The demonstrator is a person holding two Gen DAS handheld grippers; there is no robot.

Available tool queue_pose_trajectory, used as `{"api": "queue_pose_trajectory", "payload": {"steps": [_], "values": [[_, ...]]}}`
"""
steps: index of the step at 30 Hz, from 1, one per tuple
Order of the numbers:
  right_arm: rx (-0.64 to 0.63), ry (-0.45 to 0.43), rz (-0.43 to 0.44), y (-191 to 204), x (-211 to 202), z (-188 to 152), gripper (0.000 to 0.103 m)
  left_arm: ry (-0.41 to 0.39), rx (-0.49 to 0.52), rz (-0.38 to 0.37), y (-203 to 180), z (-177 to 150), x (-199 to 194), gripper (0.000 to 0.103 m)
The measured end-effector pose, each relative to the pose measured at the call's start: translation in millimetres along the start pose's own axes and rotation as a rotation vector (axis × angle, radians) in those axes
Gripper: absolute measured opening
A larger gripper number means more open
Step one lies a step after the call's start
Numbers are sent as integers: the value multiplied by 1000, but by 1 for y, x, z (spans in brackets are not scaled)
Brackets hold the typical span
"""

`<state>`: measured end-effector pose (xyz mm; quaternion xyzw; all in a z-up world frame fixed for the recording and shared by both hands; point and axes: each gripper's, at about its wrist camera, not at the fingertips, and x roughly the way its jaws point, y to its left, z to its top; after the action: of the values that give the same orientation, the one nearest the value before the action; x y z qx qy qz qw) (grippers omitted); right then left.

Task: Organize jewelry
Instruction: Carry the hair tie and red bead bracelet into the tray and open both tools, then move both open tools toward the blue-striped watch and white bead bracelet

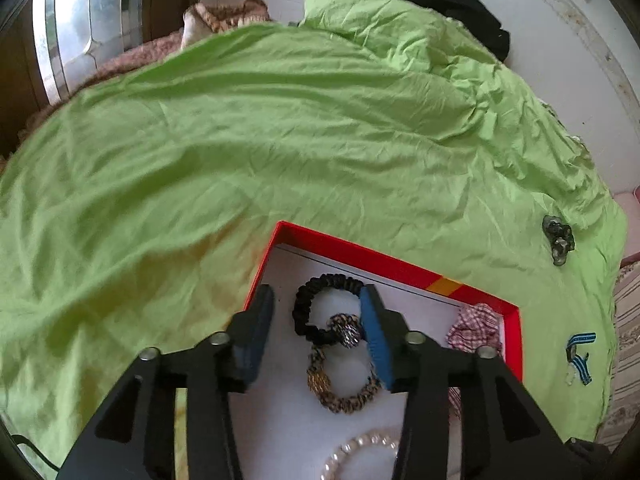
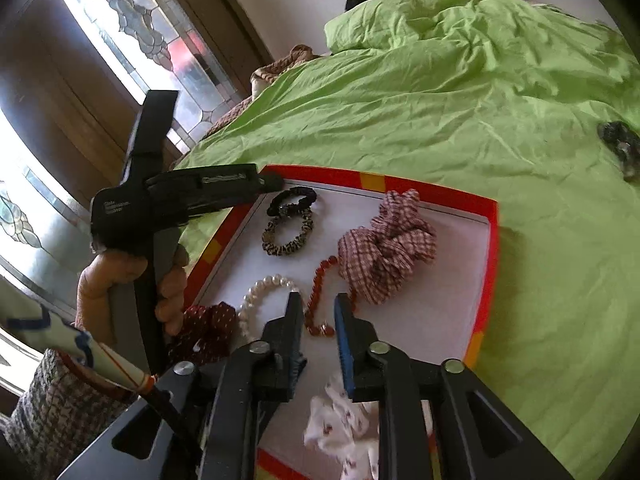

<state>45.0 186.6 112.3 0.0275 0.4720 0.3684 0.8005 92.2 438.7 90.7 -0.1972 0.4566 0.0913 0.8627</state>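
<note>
Left gripper (image 1: 318, 332): jaws parted, holding nothing, above the black scrunchie (image 1: 316, 312) in the red box (image 1: 356, 254). Right gripper (image 2: 318, 334): narrow gap, empty, over the red bead bracelet (image 2: 318, 300). Scrunchie is soft and light; pinch its gathered band.

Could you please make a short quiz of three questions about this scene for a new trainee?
1. True or false: the black scrunchie lies inside the red box.
2. Which item is outside the box, on the green sheet? A) pearl bracelet B) dark hair clip C) checked scrunchie
3. Fill in: the red bead bracelet lies in front of the ___ gripper.

Key:
1. True
2. B
3. right
</note>
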Motion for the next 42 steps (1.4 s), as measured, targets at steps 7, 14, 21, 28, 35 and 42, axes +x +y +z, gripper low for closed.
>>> {"api": "queue_pose_trajectory", "payload": {"steps": [7,14,21,28,35,42], "values": [[29,-35,-37,-12,-36,-19,36,-72,36,35,-17,-23,-56,51],[57,-52,-89,-32,-72,-47,36,-165,103,83,-46,-64,-113,57],[106,-65,-143,-53,-104,-81,41,-229,152,102,-78,-106,-151,61],[145,-89,-209,-77,-138,-114,41,-252,164,69,-112,-148,-176,63],[134,-138,-300,-91,-179,-147,45,-269,205,66,-144,-180,-196,65],[190,-180,-356,-119,-216,-179,47,-285,244,71,-169,-199,-211,67]]}}
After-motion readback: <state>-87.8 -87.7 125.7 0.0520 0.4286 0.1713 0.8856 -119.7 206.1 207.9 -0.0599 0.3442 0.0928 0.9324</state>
